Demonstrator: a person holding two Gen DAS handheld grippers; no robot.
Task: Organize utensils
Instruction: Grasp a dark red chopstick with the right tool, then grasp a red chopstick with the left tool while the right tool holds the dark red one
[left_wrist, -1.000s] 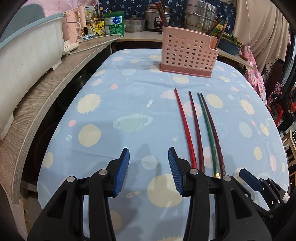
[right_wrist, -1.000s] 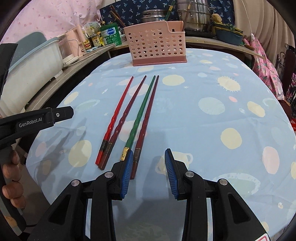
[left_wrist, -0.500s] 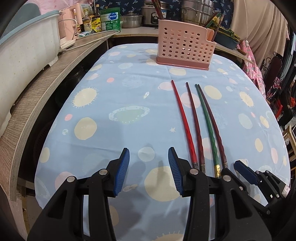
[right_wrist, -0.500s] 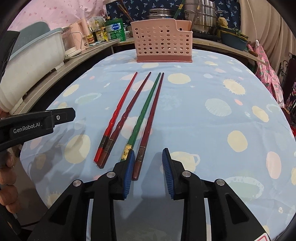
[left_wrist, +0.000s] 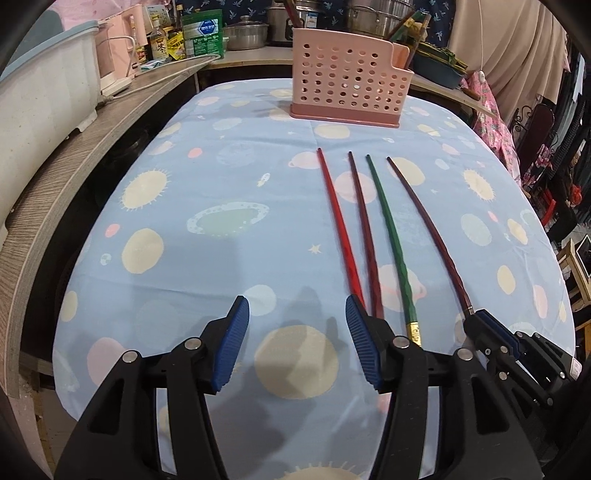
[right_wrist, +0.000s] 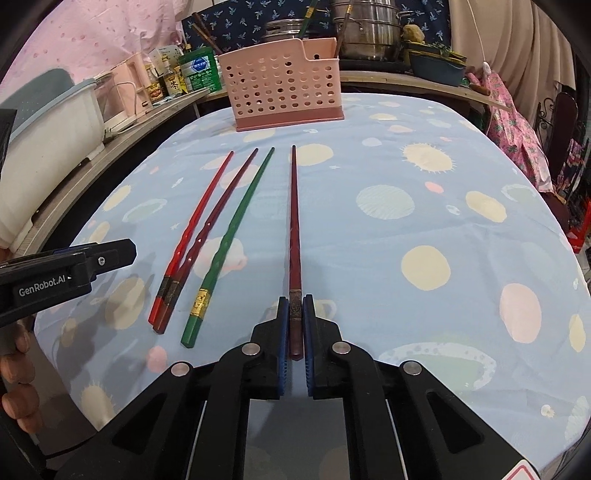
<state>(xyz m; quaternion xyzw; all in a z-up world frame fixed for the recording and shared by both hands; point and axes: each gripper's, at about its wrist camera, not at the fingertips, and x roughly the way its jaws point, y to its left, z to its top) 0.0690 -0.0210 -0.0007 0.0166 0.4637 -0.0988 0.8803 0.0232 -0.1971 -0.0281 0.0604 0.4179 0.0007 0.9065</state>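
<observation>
My right gripper (right_wrist: 295, 310) is shut on the thick end of a dark maroon chopstick (right_wrist: 294, 229), which points away toward the pink perforated holder (right_wrist: 282, 88). The same chopstick (left_wrist: 428, 236) shows in the left wrist view, with the right gripper (left_wrist: 480, 325) at its near end. A red chopstick (right_wrist: 199, 225), another dark red chopstick (right_wrist: 214, 225) and a green chopstick (right_wrist: 236, 229) lie side by side on the blue cloth, left of the held one. My left gripper (left_wrist: 295, 332) is open and empty, just left of the red chopstick's (left_wrist: 340, 229) near end.
The table has a blue planet-print cloth (left_wrist: 221, 177). A wooden counter (left_wrist: 74, 155) with a white tub (left_wrist: 40, 92), bottles and pots runs along the left and back. The holder (left_wrist: 347, 88) stands at the table's far end. Floral fabric (right_wrist: 517, 122) hangs at the right.
My right gripper has closed on the rightmost maroon chopstick and swung it to the right, away from the green one. The left gripper has stayed open and moved little.
</observation>
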